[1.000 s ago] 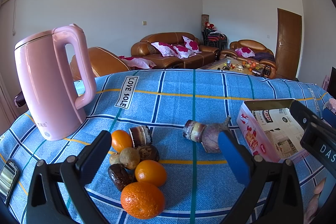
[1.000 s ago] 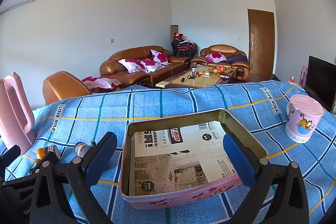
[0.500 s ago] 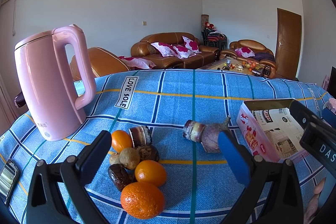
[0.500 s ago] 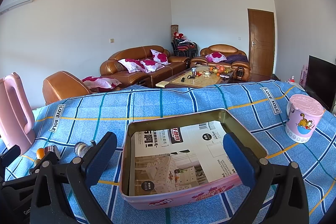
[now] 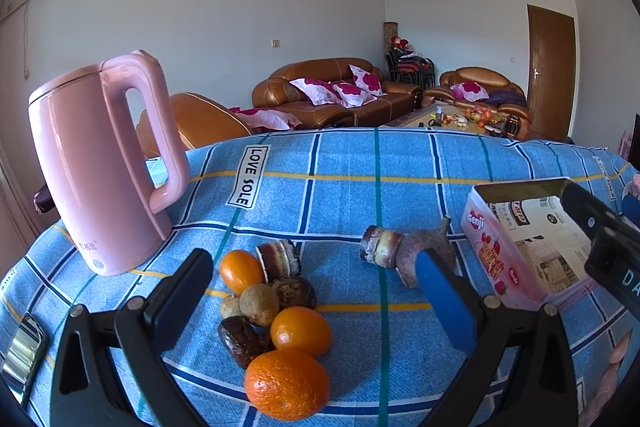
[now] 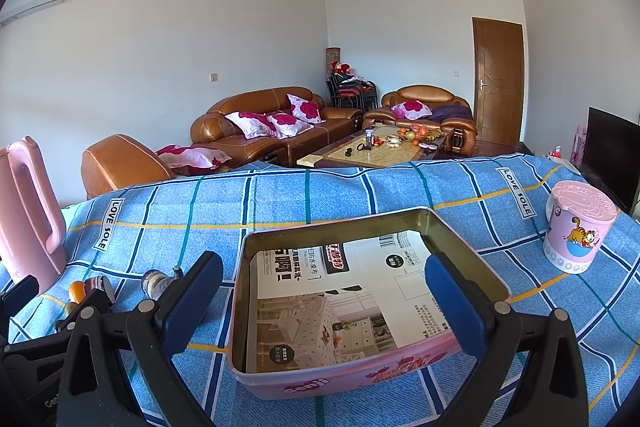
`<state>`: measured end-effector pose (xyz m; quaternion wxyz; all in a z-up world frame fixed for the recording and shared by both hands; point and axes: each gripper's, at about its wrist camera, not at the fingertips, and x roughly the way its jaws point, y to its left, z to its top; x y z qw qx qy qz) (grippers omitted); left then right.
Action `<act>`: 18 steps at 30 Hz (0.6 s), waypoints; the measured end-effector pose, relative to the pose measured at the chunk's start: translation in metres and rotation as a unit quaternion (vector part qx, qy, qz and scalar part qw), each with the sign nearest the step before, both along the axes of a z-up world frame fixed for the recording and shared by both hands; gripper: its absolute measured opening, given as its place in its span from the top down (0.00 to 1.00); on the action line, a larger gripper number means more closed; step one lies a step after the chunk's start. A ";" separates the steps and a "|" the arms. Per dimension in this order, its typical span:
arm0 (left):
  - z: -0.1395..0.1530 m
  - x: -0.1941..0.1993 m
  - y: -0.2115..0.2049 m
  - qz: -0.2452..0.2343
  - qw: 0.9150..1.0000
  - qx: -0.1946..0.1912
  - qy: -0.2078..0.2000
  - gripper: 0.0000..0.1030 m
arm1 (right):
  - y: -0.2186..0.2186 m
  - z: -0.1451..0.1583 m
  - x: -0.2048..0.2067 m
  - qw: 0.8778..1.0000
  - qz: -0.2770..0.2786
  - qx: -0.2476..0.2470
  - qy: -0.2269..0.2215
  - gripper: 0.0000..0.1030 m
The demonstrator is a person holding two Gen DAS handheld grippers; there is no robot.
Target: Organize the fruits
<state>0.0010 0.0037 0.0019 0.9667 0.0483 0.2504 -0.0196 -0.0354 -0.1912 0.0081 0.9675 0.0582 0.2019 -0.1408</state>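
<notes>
A heap of fruit lies on the blue checked tablecloth in the left wrist view: a big orange (image 5: pixel 287 383) nearest me, a second orange (image 5: pixel 301 331), a third orange (image 5: pixel 241 270), brown round fruits (image 5: pixel 261 304) and dark halved pieces (image 5: pixel 279 258). Two purple-brown pieces (image 5: pixel 404 254) lie apart to the right. My left gripper (image 5: pixel 314 291) is open, straddling the heap from above with nothing held. The pink tin box (image 6: pixel 360 373), lined with printed paper, sits right of the fruit. My right gripper (image 6: pixel 324 297) is open over the tin's front half, empty.
A tall pink kettle (image 5: pixel 98 163) stands left of the fruit. A pink lidded cup with a cartoon cat (image 6: pixel 578 227) stands at the right of the table. A shiny phone (image 5: pixel 22 351) lies at the left edge. Sofas and a coffee table stand beyond the table.
</notes>
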 end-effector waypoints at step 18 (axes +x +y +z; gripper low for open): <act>0.004 0.025 0.098 0.096 0.994 0.036 0.027 0.00 | 0.064 -0.012 0.008 0.961 0.265 0.063 0.053 0.24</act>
